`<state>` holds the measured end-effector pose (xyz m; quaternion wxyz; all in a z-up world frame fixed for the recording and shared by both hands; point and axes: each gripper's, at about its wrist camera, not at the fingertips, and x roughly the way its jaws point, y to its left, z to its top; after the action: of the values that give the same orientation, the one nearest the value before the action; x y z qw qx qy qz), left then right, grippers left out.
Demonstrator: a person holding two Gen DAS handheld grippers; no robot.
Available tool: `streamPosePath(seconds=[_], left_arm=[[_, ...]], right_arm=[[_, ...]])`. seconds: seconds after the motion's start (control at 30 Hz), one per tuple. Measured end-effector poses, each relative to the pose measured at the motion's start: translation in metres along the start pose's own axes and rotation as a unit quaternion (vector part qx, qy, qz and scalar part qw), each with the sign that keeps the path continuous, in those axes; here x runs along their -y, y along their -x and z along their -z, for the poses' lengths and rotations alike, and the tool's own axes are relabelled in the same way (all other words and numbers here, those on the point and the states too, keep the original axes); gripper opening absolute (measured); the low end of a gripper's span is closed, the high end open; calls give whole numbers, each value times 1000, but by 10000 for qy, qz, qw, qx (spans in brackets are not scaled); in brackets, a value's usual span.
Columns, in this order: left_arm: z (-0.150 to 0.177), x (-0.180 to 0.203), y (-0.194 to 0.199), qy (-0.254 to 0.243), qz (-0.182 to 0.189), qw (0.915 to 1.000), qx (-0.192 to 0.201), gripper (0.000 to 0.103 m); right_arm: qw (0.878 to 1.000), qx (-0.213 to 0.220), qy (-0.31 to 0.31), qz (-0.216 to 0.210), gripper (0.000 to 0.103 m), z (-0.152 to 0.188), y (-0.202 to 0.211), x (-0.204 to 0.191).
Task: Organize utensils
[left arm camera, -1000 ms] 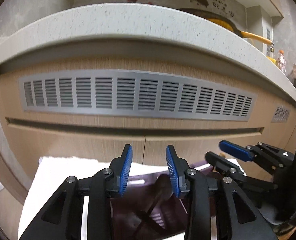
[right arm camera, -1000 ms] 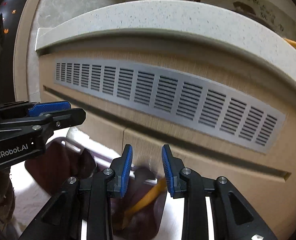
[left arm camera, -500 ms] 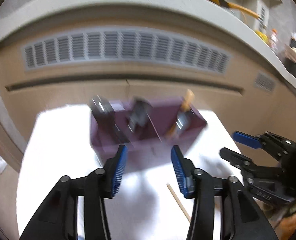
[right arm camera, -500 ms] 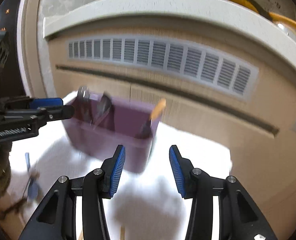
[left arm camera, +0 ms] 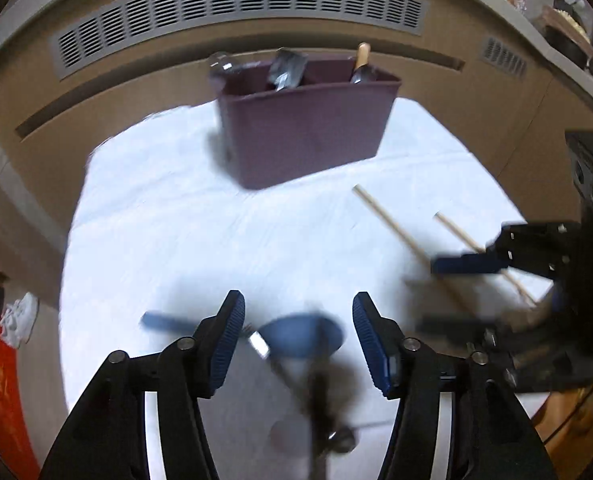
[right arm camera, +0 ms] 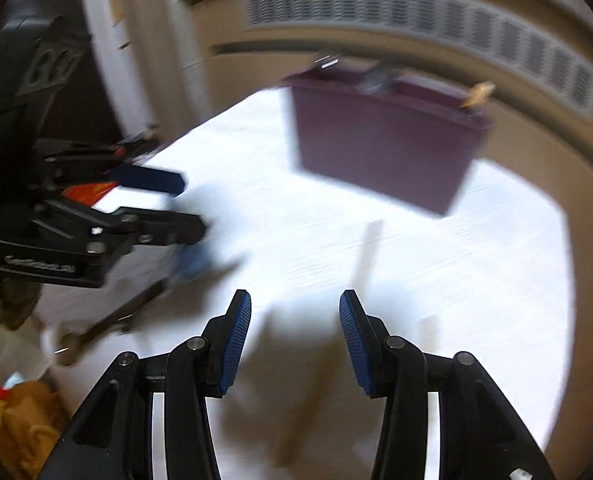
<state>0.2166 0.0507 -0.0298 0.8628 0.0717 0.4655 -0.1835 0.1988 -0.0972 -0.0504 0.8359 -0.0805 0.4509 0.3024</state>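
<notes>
A maroon utensil bin stands at the far side of the white-covered table, with metal utensils and a wooden handle sticking out of it. A blue spoon lies on the cloth just below my left gripper. That gripper's jaws are opening and its pads touch nothing. Two wooden chopsticks lie to the right, near my right gripper, which is open and empty above the bare cloth. Dark-handled utensils lie blurred near the front.
A wooden cabinet front with a grey vent grille rises right behind the table, under a pale countertop. At the lower left of the right wrist view sits brown paper clutter. White cloth stretches between the bin and both grippers.
Both views have tipped downward and drawn back from the bin. The cloth, the blue spoon and the chopsticks have come into sight. Both pairs of jaws stand wider than before.
</notes>
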Motion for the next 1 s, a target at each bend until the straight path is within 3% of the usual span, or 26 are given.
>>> streamPosePath(seconds=[0.13, 0.23, 0.4, 0.53, 0.63, 0.77, 0.9, 1.0], left_arm=[[7, -16, 5, 259, -40, 9996, 63, 58], [5, -28, 9, 480, -31, 9987, 177, 58], [3, -36, 10, 626, 30, 9977, 252, 59], [8, -37, 10, 624, 25, 9978, 220, 60], [9, -39, 12, 711, 14, 9972, 218, 61], [8, -39, 16, 740, 1, 9970, 247, 61], [9, -32, 14, 556, 82, 9982, 230, 63], [11, -13, 8, 67, 313, 9994, 142, 63]], right_arm=[[9967, -323, 370, -640, 43, 12, -10, -37], [9925, -500, 568, -962, 32, 17, -14, -56], [9885, -785, 711, -1082, 30, 20, -31, -73], [9875, -857, 1028, -829, 29, 16, -47, -82], [9873, -844, 1267, -457, 12, 16, -49, -88], [9886, -800, 1237, -306, 9, 15, -41, -81], [9949, -571, 829, 46, 8, 19, -17, -50], [9969, -489, 468, 393, 8, 24, -5, -18]])
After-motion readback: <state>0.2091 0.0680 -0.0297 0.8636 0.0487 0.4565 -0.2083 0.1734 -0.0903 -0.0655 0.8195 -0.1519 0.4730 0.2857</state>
